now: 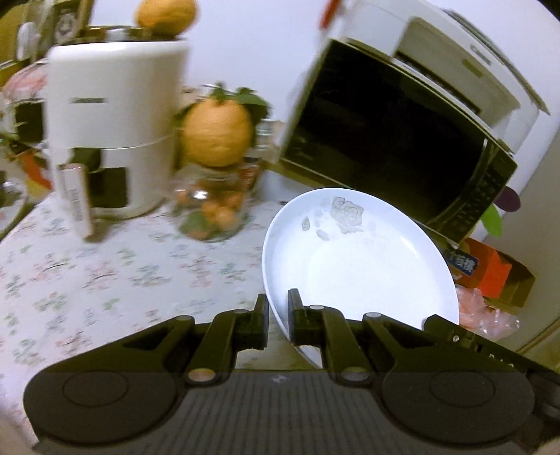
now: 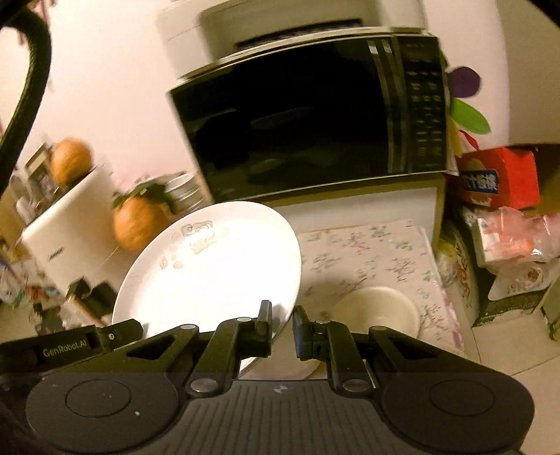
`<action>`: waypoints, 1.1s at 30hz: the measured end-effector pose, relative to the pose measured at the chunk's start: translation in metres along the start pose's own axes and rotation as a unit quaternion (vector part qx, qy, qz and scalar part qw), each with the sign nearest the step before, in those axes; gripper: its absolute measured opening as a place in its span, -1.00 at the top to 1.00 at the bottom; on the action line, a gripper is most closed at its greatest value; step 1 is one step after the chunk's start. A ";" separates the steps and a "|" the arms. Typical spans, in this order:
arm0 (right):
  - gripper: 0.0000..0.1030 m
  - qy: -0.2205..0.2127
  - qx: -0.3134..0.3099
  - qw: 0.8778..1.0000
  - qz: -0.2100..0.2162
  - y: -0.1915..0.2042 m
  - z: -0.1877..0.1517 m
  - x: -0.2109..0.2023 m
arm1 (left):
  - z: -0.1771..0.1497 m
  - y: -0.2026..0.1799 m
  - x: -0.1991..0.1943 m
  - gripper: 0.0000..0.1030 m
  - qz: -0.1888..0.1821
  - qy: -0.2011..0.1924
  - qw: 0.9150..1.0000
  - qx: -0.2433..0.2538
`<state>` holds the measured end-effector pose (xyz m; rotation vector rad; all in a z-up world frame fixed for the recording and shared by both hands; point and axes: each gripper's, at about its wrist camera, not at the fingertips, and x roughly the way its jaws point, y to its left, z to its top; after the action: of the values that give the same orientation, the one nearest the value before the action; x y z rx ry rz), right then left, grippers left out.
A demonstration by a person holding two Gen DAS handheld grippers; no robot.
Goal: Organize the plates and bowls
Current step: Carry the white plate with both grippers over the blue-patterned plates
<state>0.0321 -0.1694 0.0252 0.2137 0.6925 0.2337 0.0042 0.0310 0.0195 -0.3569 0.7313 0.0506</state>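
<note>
A white plate with a pale rose print [image 1: 360, 259] is held tilted above the floral tablecloth [image 1: 87, 273]. My left gripper [image 1: 278, 308] is shut on its left rim. The same plate shows in the right wrist view [image 2: 210, 266], where my right gripper [image 2: 281, 320] is shut on its right rim. The other gripper's body [image 1: 451, 332] shows at the plate's far edge. A white bowl [image 2: 378, 311] sits on the tablecloth [image 2: 385, 252] below and right of the plate. Another white dish edge [image 2: 283, 367] lies under the right gripper, mostly hidden.
A black microwave [image 2: 308, 115] stands at the back with a white appliance [image 2: 297, 24] on top. A white air fryer [image 1: 115, 122], a glass jar of oranges [image 1: 213, 206] topped by a large orange [image 1: 217, 133], a red box [image 2: 497, 178] and plastic bags [image 2: 518, 241] surround the table.
</note>
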 end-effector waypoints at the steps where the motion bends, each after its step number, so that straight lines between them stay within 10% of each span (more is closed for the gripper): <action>1: 0.77 0.002 -0.005 1.000 0.005 0.007 -0.005 -0.002 | -0.003 0.007 -0.005 0.83 0.004 -0.002 1.000 -0.002; 33: 0.73 0.156 -0.037 0.986 0.037 0.078 -0.111 0.028 | -0.077 0.108 -0.016 0.83 0.075 0.085 0.993 -0.016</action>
<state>-0.0303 -0.0743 -0.0531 0.1315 0.9860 0.3681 -0.0756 0.1083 -0.0551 -0.3390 0.9266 0.1752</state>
